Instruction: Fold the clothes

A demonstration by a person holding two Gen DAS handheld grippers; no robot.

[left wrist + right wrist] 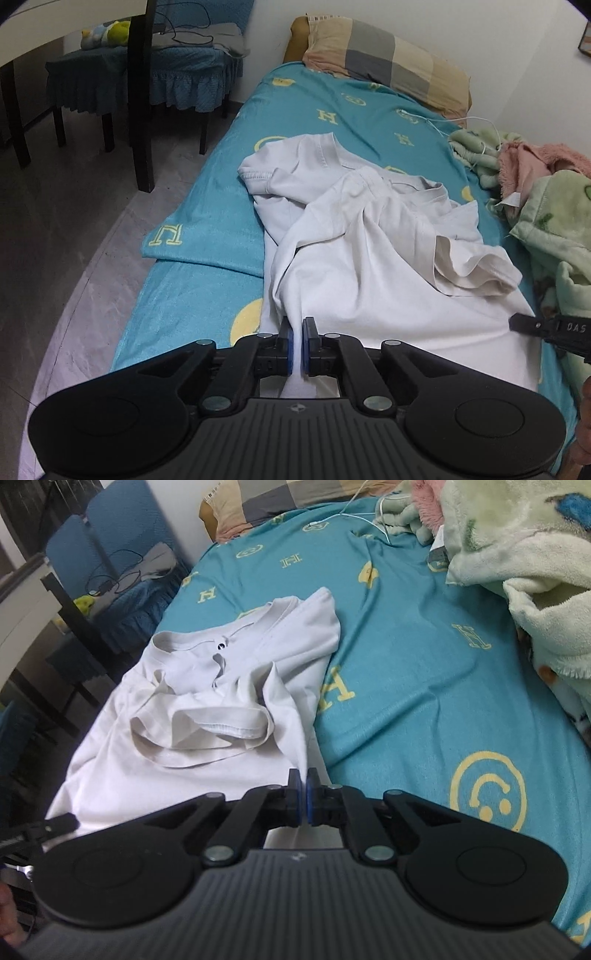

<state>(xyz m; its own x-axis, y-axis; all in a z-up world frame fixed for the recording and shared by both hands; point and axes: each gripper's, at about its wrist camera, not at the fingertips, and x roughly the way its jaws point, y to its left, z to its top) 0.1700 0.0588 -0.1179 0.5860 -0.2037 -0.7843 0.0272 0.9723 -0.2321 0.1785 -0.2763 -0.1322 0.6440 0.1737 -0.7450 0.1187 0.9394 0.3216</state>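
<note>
Shirt [369, 236] lies crumpled near the bed [207, 218] edge — left gripper [297, 332] and right gripper [305, 790] each pinch its hem.

Checked pillow [388, 62], green blanket [554, 221], draped chair [147, 74]

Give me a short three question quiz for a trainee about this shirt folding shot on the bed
1. True or false: both hand-held grippers are shut on the white shirt.
2. What lies at the bed's far end? A) pillow B) laptop C) shoes
3. Fill in: the sheet is teal with ____ letters and smileys.

Key: 1 true: the left hand-held gripper and the right hand-held gripper each pinch its near hem. 2 A, the pillow. 3 yellow.
</note>
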